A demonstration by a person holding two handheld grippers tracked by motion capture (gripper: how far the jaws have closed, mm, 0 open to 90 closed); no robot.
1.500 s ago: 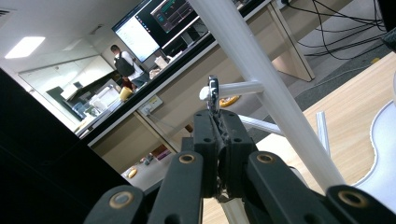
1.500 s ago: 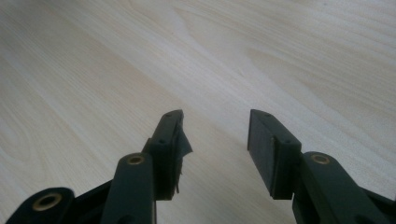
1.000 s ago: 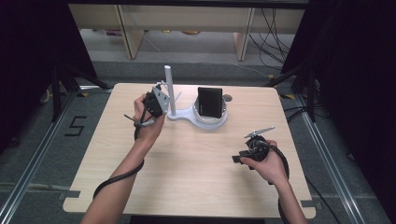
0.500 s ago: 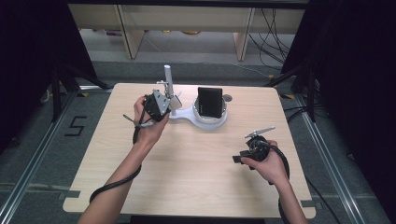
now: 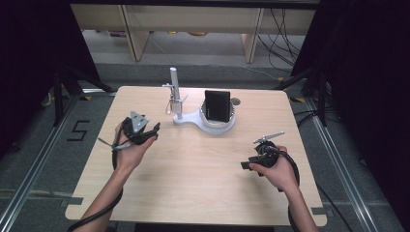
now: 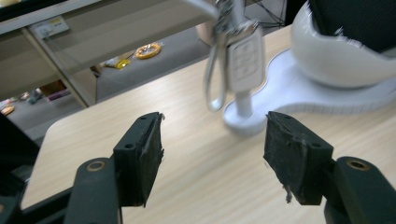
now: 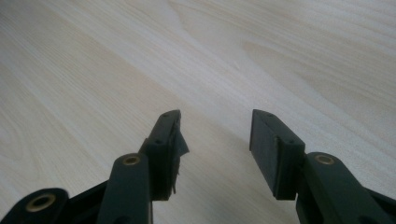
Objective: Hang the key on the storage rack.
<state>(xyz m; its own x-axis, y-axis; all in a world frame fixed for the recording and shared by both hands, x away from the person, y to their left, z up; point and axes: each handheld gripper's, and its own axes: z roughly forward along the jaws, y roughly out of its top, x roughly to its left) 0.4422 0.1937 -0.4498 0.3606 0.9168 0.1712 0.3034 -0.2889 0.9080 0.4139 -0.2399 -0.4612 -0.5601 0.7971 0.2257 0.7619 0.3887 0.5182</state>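
Observation:
A white stand sits at the back middle of the table, with an upright post and a bowl holding a black box. A silver key fob hangs from the post with its ring loop dangling. My left gripper hovers left of the post, apart from the fob. Its jaws have just been opening and nothing is between them. My right gripper is open low over bare wood at the table's right front.
The wooden table has its edges close to both hands. A small round object lies behind the bowl. Shelving and floor cables lie beyond the far edge.
My left gripper has let go at the post and pulled back to the left and toward the person, jaws now wide. The fob stays hanging. The right hand has not moved.

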